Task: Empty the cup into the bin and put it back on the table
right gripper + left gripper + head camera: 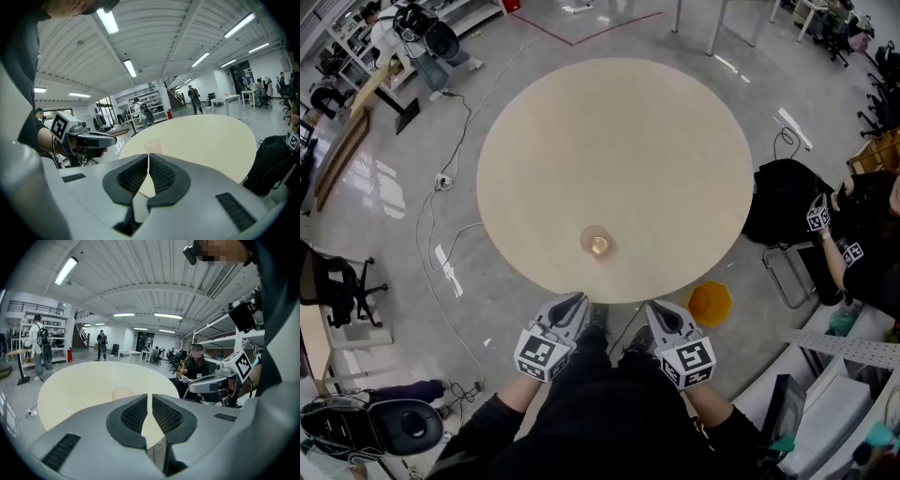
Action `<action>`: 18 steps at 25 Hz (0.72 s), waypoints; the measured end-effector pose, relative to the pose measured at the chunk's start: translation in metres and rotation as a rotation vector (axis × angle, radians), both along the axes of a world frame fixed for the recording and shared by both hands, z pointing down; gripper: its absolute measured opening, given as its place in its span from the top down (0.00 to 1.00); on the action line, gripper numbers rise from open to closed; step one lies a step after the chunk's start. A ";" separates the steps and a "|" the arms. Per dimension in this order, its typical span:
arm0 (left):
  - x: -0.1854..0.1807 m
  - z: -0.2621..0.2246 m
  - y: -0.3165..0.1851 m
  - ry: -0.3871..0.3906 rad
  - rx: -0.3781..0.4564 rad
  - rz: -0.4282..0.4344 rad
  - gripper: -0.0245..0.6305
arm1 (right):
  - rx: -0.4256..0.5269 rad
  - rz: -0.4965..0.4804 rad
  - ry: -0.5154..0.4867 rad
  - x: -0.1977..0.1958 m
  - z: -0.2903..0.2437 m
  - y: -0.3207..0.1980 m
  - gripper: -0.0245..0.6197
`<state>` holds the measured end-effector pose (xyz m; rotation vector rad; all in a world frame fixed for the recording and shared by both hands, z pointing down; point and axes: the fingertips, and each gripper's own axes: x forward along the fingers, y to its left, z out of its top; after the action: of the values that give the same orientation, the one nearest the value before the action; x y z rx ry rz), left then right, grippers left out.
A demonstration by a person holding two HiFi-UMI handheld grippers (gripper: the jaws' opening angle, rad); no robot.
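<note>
cup (596, 241): lower centre, on desk (614, 141) near its bottom edge | left gripper (577, 300), right gripper (655, 307): fingers together, holding nothing, just below that edge | bin (710, 303): floor, lower right, beside desk rim

Head view: steeply down on table (609, 141). Both gripper views: low, across same table.
</note>
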<state>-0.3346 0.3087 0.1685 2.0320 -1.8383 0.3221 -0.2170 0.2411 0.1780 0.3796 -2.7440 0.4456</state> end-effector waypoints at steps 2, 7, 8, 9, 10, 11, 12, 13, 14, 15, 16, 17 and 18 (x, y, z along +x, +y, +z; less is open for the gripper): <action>-0.023 0.010 -0.014 -0.070 -0.005 0.014 0.92 | 0.021 0.003 0.027 -0.013 0.008 -0.012 0.93; -0.073 0.039 -0.047 -0.148 -0.053 0.150 0.91 | 0.030 0.035 0.067 -0.057 0.028 -0.031 0.93; -0.080 0.043 -0.052 -0.148 -0.061 0.180 0.90 | 0.026 0.028 0.077 -0.065 0.032 -0.030 0.93; -0.086 0.048 -0.057 -0.148 -0.069 0.210 0.90 | 0.024 0.015 0.089 -0.073 0.037 -0.029 0.92; -0.091 0.052 -0.061 -0.152 -0.076 0.240 0.90 | 0.025 -0.002 0.102 -0.080 0.042 -0.027 0.91; -0.096 0.056 -0.065 -0.159 -0.084 0.274 0.90 | 0.030 -0.021 0.115 -0.087 0.047 -0.026 0.88; -0.101 0.060 -0.069 -0.170 -0.094 0.311 0.89 | 0.039 -0.039 0.126 -0.095 0.051 -0.027 0.84; -0.104 0.065 -0.072 -0.182 -0.108 0.351 0.85 | 0.049 -0.054 0.137 -0.102 0.055 -0.029 0.81; -0.107 0.070 -0.075 -0.196 -0.126 0.392 0.77 | 0.059 -0.065 0.148 -0.109 0.058 -0.031 0.78; -0.110 0.076 -0.077 -0.211 -0.148 0.433 0.72 | 0.068 -0.073 0.159 -0.115 0.063 -0.033 0.76; -0.112 0.083 -0.078 -0.224 -0.171 0.471 0.68 | 0.081 -0.079 0.173 -0.120 0.068 -0.036 0.76; -0.113 0.090 -0.079 -0.234 -0.195 0.509 0.66 | 0.097 -0.087 0.189 -0.125 0.074 -0.038 0.75; -0.114 0.098 -0.080 -0.243 -0.216 0.550 0.65 | 0.116 -0.100 0.209 -0.129 0.080 -0.039 0.75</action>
<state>-0.4482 0.2282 0.2664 2.3853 -1.2537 0.9087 -0.3457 0.2022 0.2578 0.2973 -2.5770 0.2091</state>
